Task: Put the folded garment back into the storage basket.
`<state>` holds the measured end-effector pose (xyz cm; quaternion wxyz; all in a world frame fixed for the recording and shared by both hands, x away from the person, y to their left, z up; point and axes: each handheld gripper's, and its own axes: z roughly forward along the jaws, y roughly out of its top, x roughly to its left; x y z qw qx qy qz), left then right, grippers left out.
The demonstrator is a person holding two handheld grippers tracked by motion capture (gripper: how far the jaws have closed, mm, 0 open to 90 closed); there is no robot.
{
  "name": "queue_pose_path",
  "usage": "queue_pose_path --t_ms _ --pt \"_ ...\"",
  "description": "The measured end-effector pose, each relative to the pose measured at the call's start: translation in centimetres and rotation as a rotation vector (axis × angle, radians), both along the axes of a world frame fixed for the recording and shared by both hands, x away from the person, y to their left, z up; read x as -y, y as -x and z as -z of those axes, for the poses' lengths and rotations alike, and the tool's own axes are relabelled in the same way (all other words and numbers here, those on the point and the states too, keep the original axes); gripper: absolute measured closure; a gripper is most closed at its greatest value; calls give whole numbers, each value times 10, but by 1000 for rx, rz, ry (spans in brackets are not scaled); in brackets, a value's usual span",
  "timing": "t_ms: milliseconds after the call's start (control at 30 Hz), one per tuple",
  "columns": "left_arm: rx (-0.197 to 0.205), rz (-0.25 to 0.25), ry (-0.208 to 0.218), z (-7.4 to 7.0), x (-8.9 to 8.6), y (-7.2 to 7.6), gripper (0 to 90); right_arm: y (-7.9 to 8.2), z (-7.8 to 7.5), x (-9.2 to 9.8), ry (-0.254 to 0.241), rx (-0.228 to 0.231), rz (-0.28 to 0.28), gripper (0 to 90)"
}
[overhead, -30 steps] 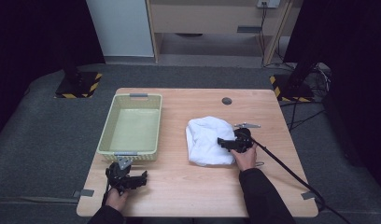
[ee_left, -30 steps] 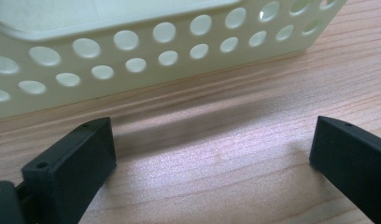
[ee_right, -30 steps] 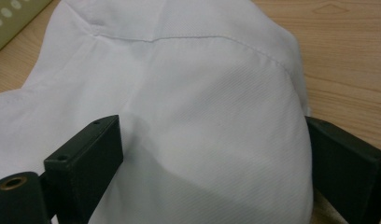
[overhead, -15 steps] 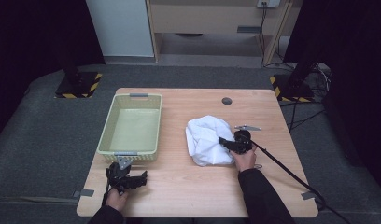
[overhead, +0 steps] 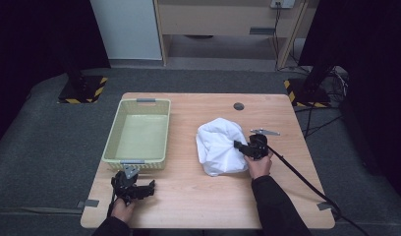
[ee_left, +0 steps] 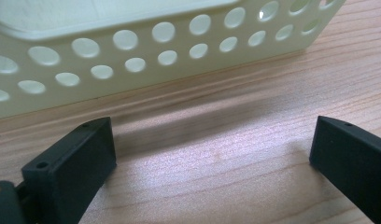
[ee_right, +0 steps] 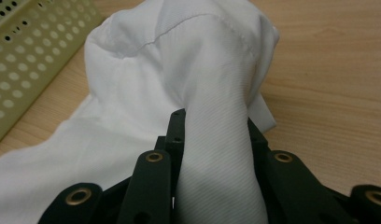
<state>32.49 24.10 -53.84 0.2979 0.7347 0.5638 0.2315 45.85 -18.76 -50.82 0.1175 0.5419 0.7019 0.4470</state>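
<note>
Right gripper (ee_right: 212, 126) first: its two black jaws have just been closing, and now they pinch a raised fold of the crumpled white cotton cloth (ee_right: 179, 74) between them, the fabric bulging up out of the grip. From the high view, that cloth (overhead: 219, 145) sits in a heap on the right half of the pale wooden table (overhead: 198, 206), well apart from the pale yellow perforated plastic basket (overhead: 139, 135) on the left, which looks empty. The left gripper (overhead: 139, 189) rests low at the near edge, just in front of the basket's near wall, its jaws spread wide with only bare wood between them.

Now the risks, as I read it. The pinch takes one fold, not the bulk, so on a lift the rest may trail and drag across the table, or catch the basket rim. Smooth fabric could also slide out if the lift is quick. The right gripper's black cable (overhead: 297, 172) runs off to the right; a wide swing could tug it.
</note>
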Motion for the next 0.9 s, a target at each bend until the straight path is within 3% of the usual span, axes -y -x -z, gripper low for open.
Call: queue_pose_path --t_ms 200,600,900 --pt "0 0 0 0 0 0 0 7 -22 -1 -28 51 -16 726" --pt "0 0 0 0 0 0 0 18 -61 3 -38 165 -22 725" --pt "0 0 0 0 0 0 0 27 -83 -1 -59 204 -29 725"
